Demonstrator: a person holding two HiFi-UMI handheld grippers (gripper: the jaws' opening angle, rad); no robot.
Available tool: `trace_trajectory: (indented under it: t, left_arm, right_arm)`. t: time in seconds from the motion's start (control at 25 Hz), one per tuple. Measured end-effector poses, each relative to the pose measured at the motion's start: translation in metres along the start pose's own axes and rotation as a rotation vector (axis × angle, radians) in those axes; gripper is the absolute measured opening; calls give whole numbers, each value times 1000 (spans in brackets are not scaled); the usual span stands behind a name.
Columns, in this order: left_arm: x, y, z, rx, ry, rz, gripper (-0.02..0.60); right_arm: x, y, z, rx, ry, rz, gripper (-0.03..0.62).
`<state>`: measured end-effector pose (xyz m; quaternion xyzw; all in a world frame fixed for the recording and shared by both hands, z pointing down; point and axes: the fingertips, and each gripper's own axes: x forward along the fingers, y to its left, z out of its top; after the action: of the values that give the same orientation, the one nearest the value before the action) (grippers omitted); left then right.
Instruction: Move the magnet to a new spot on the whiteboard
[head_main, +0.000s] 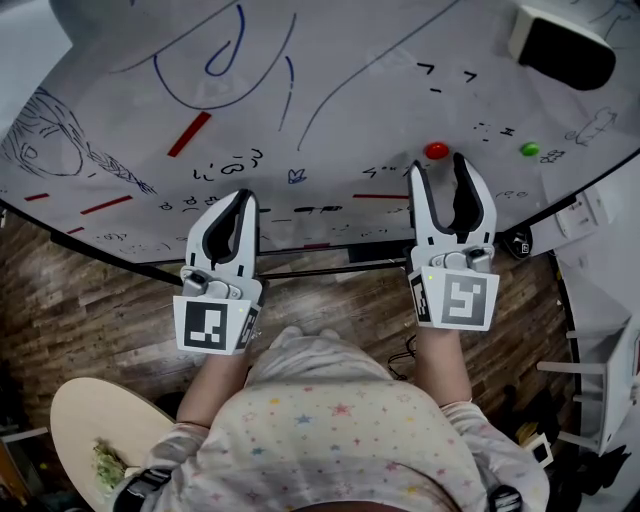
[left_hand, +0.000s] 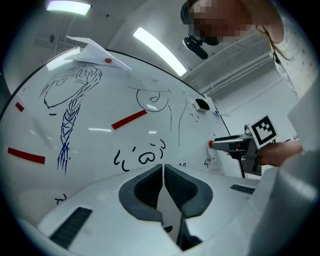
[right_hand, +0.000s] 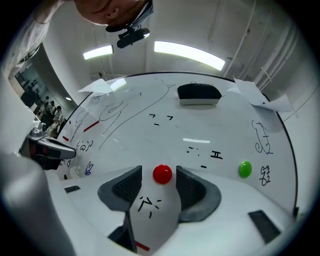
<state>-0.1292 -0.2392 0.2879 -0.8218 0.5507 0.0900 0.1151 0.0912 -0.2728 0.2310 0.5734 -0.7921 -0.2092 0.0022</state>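
A round red magnet (head_main: 436, 151) sticks to the whiteboard (head_main: 330, 110), also seen as the red magnet (right_hand: 162, 174) in the right gripper view. My right gripper (head_main: 438, 165) is open, its two jaws standing on either side of the magnet with a gap on each side. A green magnet (head_main: 530, 150) sits to the right, green magnet (right_hand: 245, 169). My left gripper (head_main: 240, 200) is shut with nothing in it, held near the board's lower edge by black scribbles (left_hand: 142, 156).
A black-and-white eraser (head_main: 560, 45) rests at the board's upper right, eraser (right_hand: 199, 93). Red bar magnets (head_main: 189, 133) and blue and black drawings cover the board. Below lie a wooden floor (head_main: 110, 310) and a round table (head_main: 90, 430).
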Motion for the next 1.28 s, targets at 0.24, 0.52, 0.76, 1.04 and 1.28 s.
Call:
trace_trajectory:
  t: [0.24, 0.52, 0.76, 1.04, 1.28]
  left_arm:
    - [-1, -6, 3, 2, -2, -11, 23]
    - [-3, -12, 7, 3, -8, -22, 23]
    - [-3, -17, 11, 2, -15, -35, 23]
    - [1, -26, 12, 0, -16, -64, 23]
    - [4, -29, 7, -10, -2, -77, 23]
  right_arm:
    - [-11, -2, 1, 33, -5, 0, 180]
    - [-24, -7, -3, 85, -5, -19, 139]
    - [-35, -13, -7, 125, -7, -37, 54]
    - [-43, -3, -23, 151, 42, -6, 0]
    - [-49, -5, -34, 161, 70, -19, 0]
